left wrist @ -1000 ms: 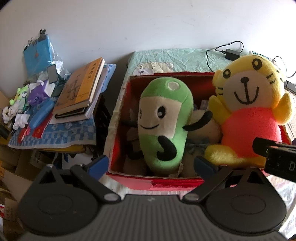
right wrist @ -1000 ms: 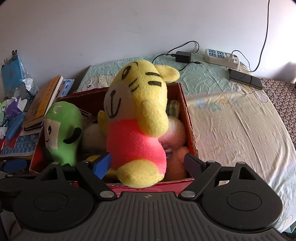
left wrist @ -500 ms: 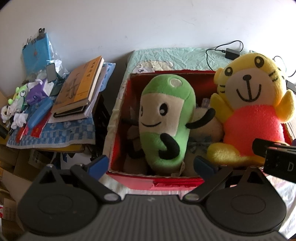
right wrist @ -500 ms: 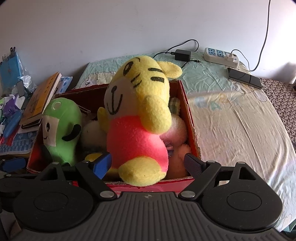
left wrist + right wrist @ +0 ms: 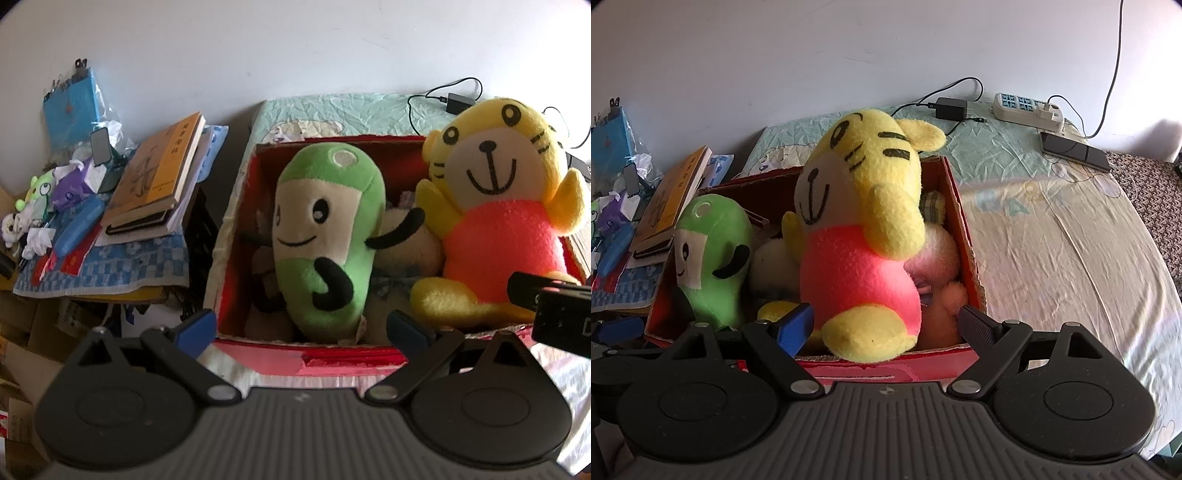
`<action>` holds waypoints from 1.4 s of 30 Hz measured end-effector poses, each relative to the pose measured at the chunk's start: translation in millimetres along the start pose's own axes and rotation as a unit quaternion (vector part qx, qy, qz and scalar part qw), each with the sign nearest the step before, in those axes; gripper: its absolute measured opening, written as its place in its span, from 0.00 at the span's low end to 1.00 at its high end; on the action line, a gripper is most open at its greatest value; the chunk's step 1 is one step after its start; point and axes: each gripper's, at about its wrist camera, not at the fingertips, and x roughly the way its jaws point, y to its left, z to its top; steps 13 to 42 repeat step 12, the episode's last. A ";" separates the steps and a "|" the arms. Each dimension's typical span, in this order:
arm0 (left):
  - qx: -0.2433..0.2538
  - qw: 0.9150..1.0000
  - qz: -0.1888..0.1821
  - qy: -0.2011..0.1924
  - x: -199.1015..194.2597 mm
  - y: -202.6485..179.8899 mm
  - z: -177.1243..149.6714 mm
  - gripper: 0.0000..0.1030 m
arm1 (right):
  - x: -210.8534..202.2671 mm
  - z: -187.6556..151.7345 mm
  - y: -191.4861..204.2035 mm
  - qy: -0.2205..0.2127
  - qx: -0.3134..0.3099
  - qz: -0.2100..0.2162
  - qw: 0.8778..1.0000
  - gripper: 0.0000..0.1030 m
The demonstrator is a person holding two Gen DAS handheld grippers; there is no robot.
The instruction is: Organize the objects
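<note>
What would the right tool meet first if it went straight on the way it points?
Probably the yellow tiger plush in a pink shirt, sitting in the red cardboard box right ahead of the open right tool.

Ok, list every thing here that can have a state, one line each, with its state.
left gripper: open, holding nothing
right gripper: open, holding nothing
red box: open-topped, packed with plush toys
green plush: upright in the box
yellow tiger plush: upright on the pile, rising above the rim
power strip: one plug inserted
phone: flat on the bed, screen dark
orange book: closed, top of a stack
</note>
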 end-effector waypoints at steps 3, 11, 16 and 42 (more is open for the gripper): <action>0.006 1.000 -0.003 -0.005 -2.0 -2.2 -0.9 0.96 | -1.3 -1.4 0.7 -0.002 -0.003 -0.001 1.000 0.85; 0.009 1.000 -0.016 -0.017 -8.6 -5.8 -2.5 0.93 | -6.7 -4.5 -4.2 -0.010 0.006 -0.005 1.000 0.85; 0.009 1.000 -0.017 -0.019 -10.3 -6.4 -3.1 0.93 | -7.4 -4.6 -5.1 -0.010 0.008 -0.003 1.000 0.85; 0.009 1.000 -0.017 -0.019 -10.3 -6.4 -3.1 0.93 | -7.4 -4.6 -5.1 -0.010 0.008 -0.003 1.000 0.85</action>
